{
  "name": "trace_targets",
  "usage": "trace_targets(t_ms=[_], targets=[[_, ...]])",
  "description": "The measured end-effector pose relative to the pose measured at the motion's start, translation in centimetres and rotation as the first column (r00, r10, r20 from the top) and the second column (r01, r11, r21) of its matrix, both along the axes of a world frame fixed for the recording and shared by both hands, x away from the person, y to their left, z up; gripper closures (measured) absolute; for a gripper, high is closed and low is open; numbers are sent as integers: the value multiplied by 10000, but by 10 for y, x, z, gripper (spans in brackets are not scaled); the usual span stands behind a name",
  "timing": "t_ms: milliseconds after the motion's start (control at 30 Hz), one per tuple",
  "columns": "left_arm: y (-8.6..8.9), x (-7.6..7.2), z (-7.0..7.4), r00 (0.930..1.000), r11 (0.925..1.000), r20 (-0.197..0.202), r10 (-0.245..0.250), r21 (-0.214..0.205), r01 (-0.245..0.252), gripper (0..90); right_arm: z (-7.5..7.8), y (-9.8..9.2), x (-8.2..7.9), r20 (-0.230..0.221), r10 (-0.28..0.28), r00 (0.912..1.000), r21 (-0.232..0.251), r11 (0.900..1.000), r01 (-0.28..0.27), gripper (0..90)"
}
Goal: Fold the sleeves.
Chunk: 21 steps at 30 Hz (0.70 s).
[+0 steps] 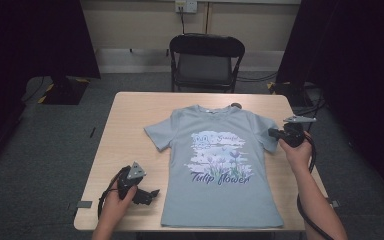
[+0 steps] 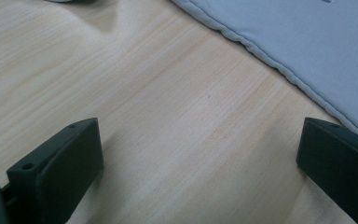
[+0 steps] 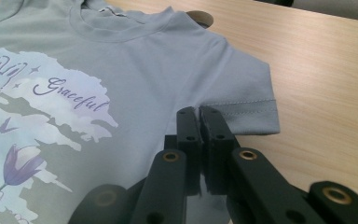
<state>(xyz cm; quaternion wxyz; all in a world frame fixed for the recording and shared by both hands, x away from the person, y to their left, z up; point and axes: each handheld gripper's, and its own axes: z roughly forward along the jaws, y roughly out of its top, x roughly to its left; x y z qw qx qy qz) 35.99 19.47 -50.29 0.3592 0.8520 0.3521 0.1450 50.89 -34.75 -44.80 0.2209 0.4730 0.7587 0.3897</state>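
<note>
High view: T-shirt (image 1: 220, 170) print reads "Tulip flower", "Graceful".

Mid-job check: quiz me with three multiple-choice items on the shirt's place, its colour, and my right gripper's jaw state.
1. Where does the T-shirt lie?
A. flat on the table
B. over the chair
C. on the floor

2. What colour is its fabric?
A. red
B. pale grey-blue
C. black

3. How do the right gripper's jaws stand?
A. wide open
B. around a cup
C. closed at the sleeve

A: it is spread front up on the wooden top.
B: both gripper views show the fabric.
C: the jaws meet at the sleeve's underside; whether fabric is pinched is unclear.
</note>
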Motion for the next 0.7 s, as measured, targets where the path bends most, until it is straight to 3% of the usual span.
trace_targets(t_ms=[700], targets=[[0,0,0,10000,10000,1,-2,1,2,0,5,22,4,25,440,9990,17,9990,-440,872]])
